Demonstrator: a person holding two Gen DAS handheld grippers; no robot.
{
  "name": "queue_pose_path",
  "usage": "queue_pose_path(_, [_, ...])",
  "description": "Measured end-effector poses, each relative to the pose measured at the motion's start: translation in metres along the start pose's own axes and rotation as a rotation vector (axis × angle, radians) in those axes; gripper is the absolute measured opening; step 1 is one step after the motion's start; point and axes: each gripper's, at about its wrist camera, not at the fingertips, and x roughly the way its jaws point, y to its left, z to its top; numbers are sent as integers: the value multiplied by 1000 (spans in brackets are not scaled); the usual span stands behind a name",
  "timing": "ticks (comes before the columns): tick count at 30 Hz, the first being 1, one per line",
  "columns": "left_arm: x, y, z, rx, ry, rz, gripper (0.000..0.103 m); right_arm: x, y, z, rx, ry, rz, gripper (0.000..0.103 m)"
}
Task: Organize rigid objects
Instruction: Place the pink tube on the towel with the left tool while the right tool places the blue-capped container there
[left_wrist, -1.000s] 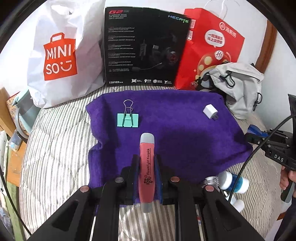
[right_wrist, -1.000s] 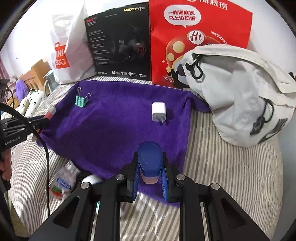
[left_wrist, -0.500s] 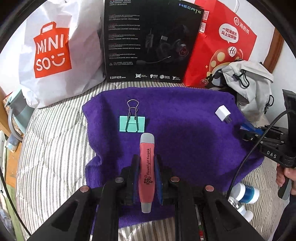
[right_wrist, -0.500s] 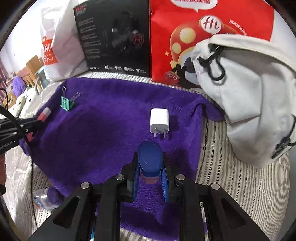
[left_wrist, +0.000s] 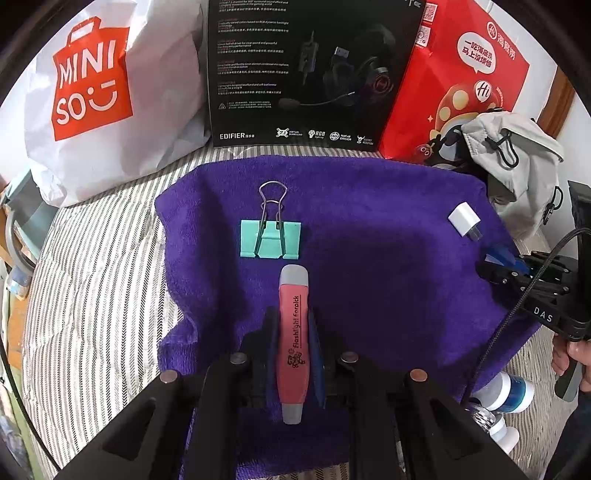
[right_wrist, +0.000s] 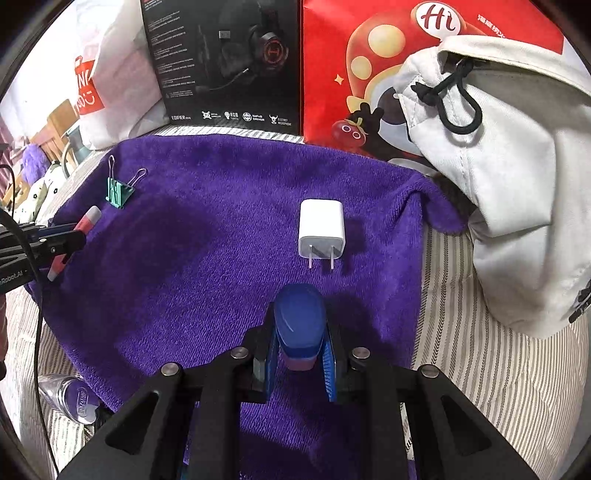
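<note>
Gripping a pink earpick (left_wrist: 293, 341) lengthwise, the left gripper (left_wrist: 293, 328) hangs over the near edge of a purple towel (left_wrist: 369, 258). Just beyond its tip lies a teal binder clip (left_wrist: 270, 239). The right gripper (right_wrist: 300, 332) is clamped on a blue-capped object (right_wrist: 300, 323) above the towel's near right part, with a white charger plug (right_wrist: 321, 229) just ahead. Bags and a black headset box (left_wrist: 310, 70) stand behind.
</note>
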Motion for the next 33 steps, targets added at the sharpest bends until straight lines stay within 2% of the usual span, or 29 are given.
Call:
queue_pose_path(8, [13,1,4,4,15,15,16,-2,1,-1,-17,-2,8,23])
queue_pose_path(13, [18,-1,5,24,9,32,17,-4,1,-4,-26,9,13,44])
queue_pose_path(17, [18,-4,2,50,8,35,17,-9,2,-9,-29,8,-12,44])
queue_pose_path(20, [16,-5,0,45,11,23,26,-17,2,-12,-22,2,-21,44])
queue_pose_path(22, [15,-7,-2,46,16,0,45,-24,3,-14,-22,-5,-25,44])
queue_pose_path(24, [13,-11,-6,58,21,-8,55,-31,2,-15,-22,-12,-30,46])
queue_pose_path(27, [10,-17,-15,90,23,31,56,-47,2,-20,-18,-33,-35,50])
queue_pose_path(30, [1,-12,-21,52,17,16,57,-64,3,-25,-14,-52,-32,50])
queue_pose_path(33, [-30,-7,-31,2,-60,-15,57,-85,3,-33,-4,-76,-22,51])
